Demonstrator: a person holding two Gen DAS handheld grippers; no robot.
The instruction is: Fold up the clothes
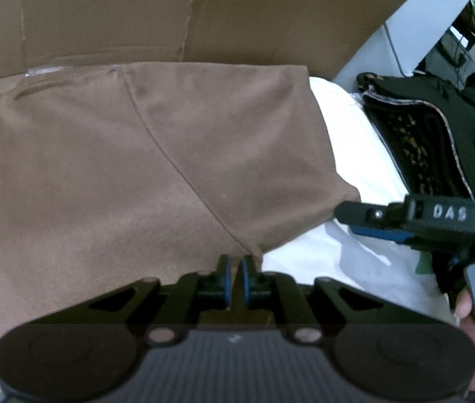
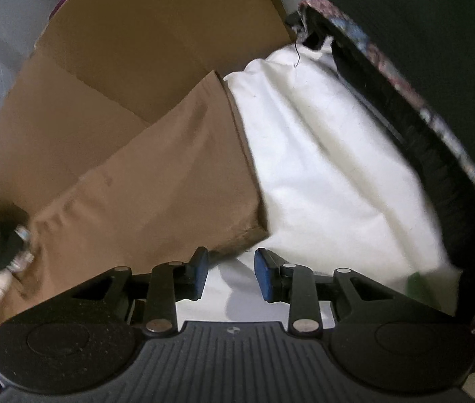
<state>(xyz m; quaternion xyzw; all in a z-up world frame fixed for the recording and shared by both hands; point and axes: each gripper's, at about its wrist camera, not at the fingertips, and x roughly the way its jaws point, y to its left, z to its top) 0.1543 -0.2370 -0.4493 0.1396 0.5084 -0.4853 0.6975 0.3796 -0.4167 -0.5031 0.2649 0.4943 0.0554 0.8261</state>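
White bedding (image 2: pixel 321 174) is covered at its left by a brown garment (image 1: pixel 143 168), whose near edge is pinched by the clenched left gripper (image 1: pixel 236 280). The right gripper (image 2: pixel 231 273) is held parted just beside the garment's corner. A thin pinch could be lost and the fold spoiled.

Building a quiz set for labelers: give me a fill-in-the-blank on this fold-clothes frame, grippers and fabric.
1. The left gripper is shut on the ____ garment.
2. The right gripper has its jaws ____, holding nothing.
3. The garment lies on a ____ sheet.
4. Behind the garment stands a flattened ____ panel.

Missing words: brown; open; white; cardboard
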